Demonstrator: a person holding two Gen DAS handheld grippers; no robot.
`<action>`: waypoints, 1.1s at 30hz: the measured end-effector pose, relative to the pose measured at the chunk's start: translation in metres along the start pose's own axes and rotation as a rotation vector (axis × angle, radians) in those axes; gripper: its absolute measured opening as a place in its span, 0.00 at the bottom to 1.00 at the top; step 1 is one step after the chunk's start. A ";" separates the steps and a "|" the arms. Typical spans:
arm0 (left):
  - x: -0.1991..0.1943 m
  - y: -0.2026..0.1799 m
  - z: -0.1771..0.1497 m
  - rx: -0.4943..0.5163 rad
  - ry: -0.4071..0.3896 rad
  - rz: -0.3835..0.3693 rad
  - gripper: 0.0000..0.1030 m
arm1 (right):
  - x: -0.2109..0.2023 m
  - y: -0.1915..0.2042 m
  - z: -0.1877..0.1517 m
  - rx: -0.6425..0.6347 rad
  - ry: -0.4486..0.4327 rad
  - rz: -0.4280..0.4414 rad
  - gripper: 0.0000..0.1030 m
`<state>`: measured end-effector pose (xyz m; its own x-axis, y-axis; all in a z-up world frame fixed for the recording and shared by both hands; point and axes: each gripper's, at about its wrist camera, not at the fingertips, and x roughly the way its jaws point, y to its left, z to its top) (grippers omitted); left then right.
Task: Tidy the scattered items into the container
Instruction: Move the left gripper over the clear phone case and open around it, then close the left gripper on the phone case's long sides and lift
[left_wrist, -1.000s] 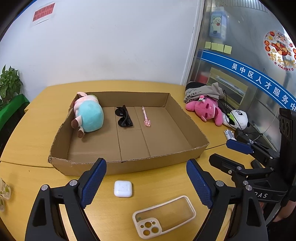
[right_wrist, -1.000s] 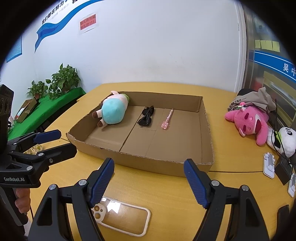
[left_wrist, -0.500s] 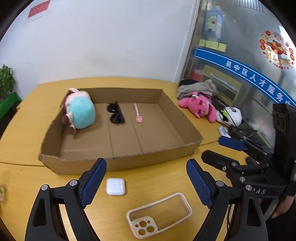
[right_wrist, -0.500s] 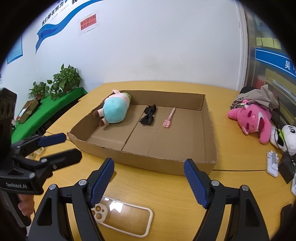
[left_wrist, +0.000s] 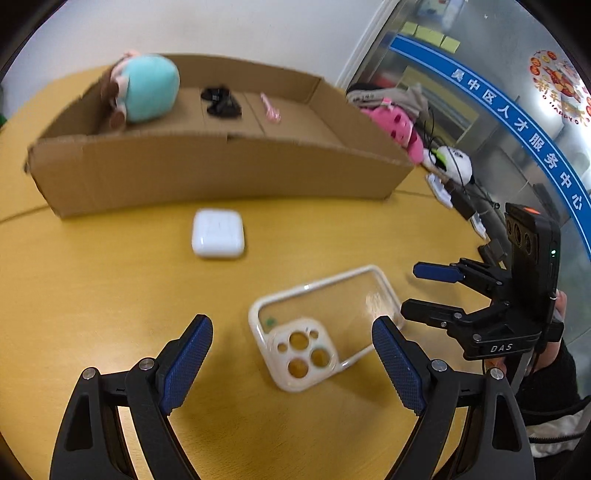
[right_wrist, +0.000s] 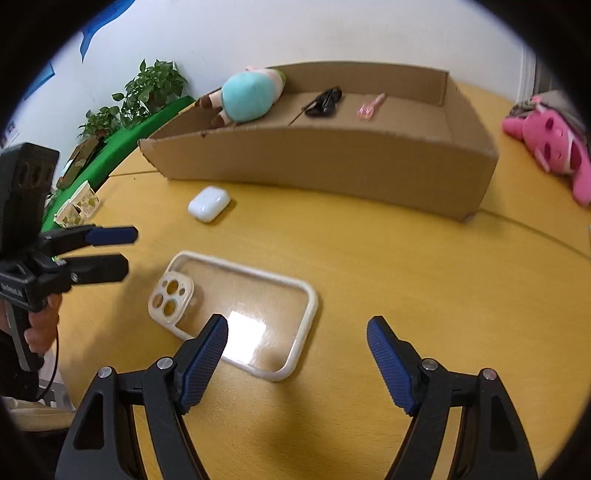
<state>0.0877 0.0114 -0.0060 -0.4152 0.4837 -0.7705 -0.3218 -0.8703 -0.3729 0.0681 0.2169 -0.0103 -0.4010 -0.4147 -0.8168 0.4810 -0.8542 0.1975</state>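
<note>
Green plants (right_wrist: 147, 88): right view only | left gripper (left_wrist: 291, 334) released | right gripper (right_wrist: 297, 334) released

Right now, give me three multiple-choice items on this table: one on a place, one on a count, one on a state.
1. Where is the earbud case?
A. in the box
B. on the table in front of the box
C. on the phone case

2. How many things lie in the box?
A. one
B. three
C. five

3. How are the left tongs?
A. open, empty
B. shut on the phone case
C. shut on the sunglasses

Key: 1 B, it lies outside the near wall. 2 B, plush, sunglasses and pink pen. 3 A, the phone case lies untouched on the table.
</note>
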 end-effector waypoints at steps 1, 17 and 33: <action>0.002 0.000 -0.001 0.004 0.007 -0.012 0.88 | 0.002 0.002 -0.001 -0.012 0.003 0.013 0.75; 0.045 -0.023 0.002 0.541 0.193 -0.129 0.97 | 0.021 0.044 0.010 -0.680 0.099 0.174 0.75; 0.037 -0.024 0.005 0.701 0.190 -0.135 0.83 | 0.037 0.035 0.021 -0.824 0.255 0.320 0.82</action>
<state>0.0756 0.0506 -0.0234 -0.1992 0.5026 -0.8412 -0.8543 -0.5097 -0.1022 0.0532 0.1652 -0.0224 -0.0158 -0.4272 -0.9040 0.9821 -0.1765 0.0663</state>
